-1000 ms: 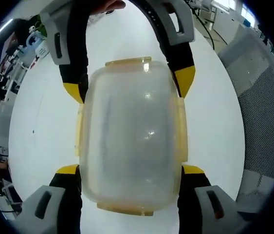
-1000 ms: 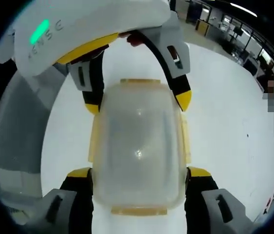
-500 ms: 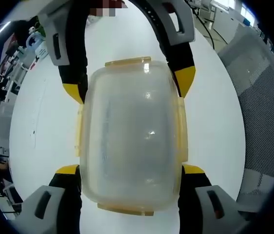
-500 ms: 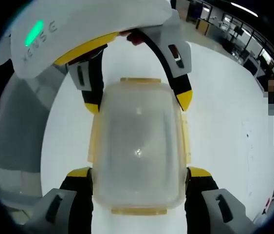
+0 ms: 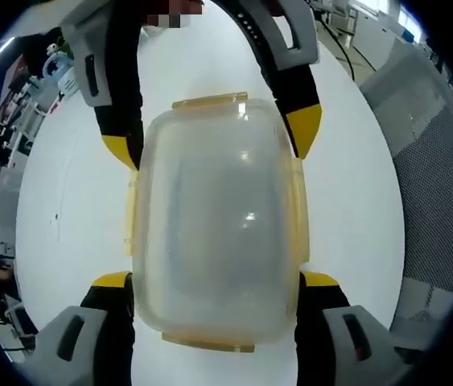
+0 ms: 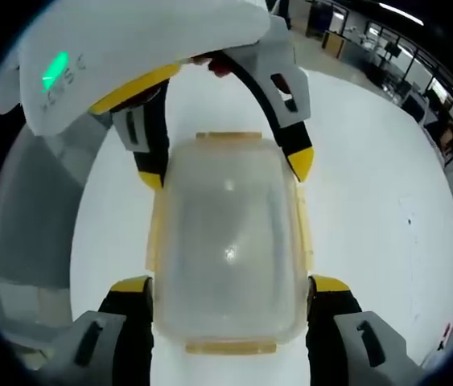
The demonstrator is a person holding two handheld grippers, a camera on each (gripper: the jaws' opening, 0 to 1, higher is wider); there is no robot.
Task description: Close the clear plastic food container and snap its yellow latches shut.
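Container: the clear food container (image 5: 216, 221) lies lid-down-looking on the white table (image 5: 73, 201), between both your grippers.
Left gripper (image 5: 210, 277): clenched across its long sides, pinning it.
Right gripper (image 6: 228, 281): likewise clamped, pressing yellow side latches (image 6: 302, 225) home.

Left gripper (image 5: 214, 281): black jaws tipped yellow, grey housings with dark slots at 7 and 5 o'clock.
Right gripper (image 6: 230, 283): same build, black jaws, yellow tips, grey slotted housings low at 7 and 5 o'clock.
Opposing tool, right gripper view, 11 o'clock: white shell (image 6: 129, 40), yellow underside trim, green lit mark, faint grey lettering.
Opposing tool, left gripper view, 12 o'clock: grey blocks, black curved arms.
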